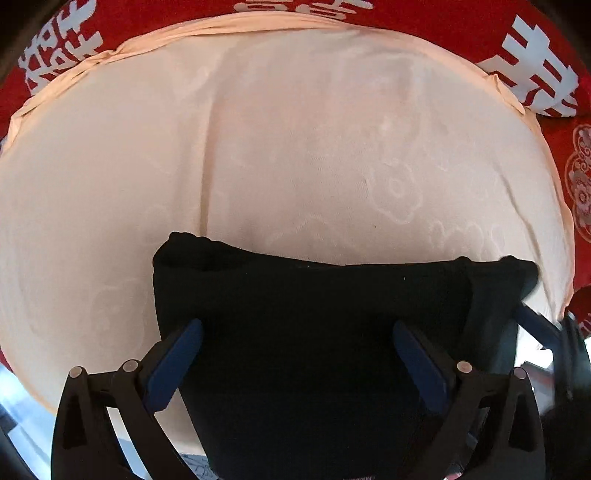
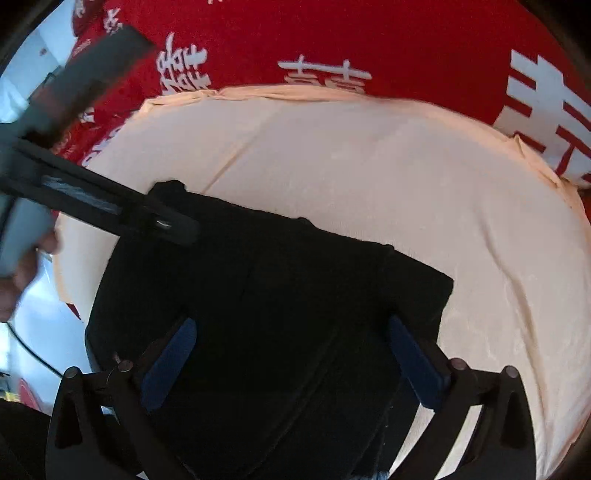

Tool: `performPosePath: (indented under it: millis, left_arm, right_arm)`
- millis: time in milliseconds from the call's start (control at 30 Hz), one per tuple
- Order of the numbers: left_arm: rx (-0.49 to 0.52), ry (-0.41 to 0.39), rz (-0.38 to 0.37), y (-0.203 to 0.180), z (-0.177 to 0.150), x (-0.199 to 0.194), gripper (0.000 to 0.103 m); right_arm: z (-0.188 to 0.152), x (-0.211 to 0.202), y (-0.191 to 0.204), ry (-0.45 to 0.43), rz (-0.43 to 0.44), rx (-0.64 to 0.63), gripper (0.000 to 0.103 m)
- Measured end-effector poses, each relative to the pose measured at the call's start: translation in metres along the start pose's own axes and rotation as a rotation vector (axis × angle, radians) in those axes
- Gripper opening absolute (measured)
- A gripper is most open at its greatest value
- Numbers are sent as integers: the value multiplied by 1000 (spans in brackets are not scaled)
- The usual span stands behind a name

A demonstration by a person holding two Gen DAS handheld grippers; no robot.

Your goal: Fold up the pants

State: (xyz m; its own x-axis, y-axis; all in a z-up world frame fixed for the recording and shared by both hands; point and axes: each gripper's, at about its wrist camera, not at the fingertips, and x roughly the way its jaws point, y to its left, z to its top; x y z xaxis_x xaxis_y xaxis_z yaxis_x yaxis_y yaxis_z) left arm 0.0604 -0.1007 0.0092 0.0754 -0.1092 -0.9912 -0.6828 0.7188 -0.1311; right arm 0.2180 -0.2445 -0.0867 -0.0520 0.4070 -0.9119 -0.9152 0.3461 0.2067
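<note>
My left gripper (image 1: 297, 341) and right gripper (image 2: 291, 339) both gape wide, holding nothing, over the folded black fabric pants (image 1: 332, 332) lying on the cream patterned sheet (image 1: 258, 147) atop red bedding (image 2: 369, 37).

A cream cloth (image 1: 295, 147) with a faint woven pattern lay spread ahead of the tool, and its far edge was bunched into a peach-coloured hem (image 1: 236, 27). Beyond that edge, a red bedcover (image 2: 406, 44) printed with large white characters filled the far side. On the right, the red fabric carried a white floral motif (image 1: 581, 177).
</note>
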Motion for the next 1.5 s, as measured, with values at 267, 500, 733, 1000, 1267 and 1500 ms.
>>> performPosePath:
  millis: [267,500,733,1000,1267,1500]
  left_arm:
    - [78,-66,-52,-10,-69,-38,103]
    - [211,2,37,-29,-116,5,103]
    - [123,-30,49,-19,-115,-23,103]
    - [63,-61,90,-14,-132,-45,103]
    - [50,-62,59,8,-118,-42,103]
    - [141,-43,-22,38,-108,-35,103]
  right_arm:
    - [-32,-87,12,-66,58,0,103]
    - [-78,-61,43,49,176,1,103]
    - [-80,-52,43,101,165,-21,103]
    - [-67,-69,54,146,18,-101,103]
    - [-41,-57,53,207,-46,-65,103]
    - [-37,-67,29,195,-25,13,103]
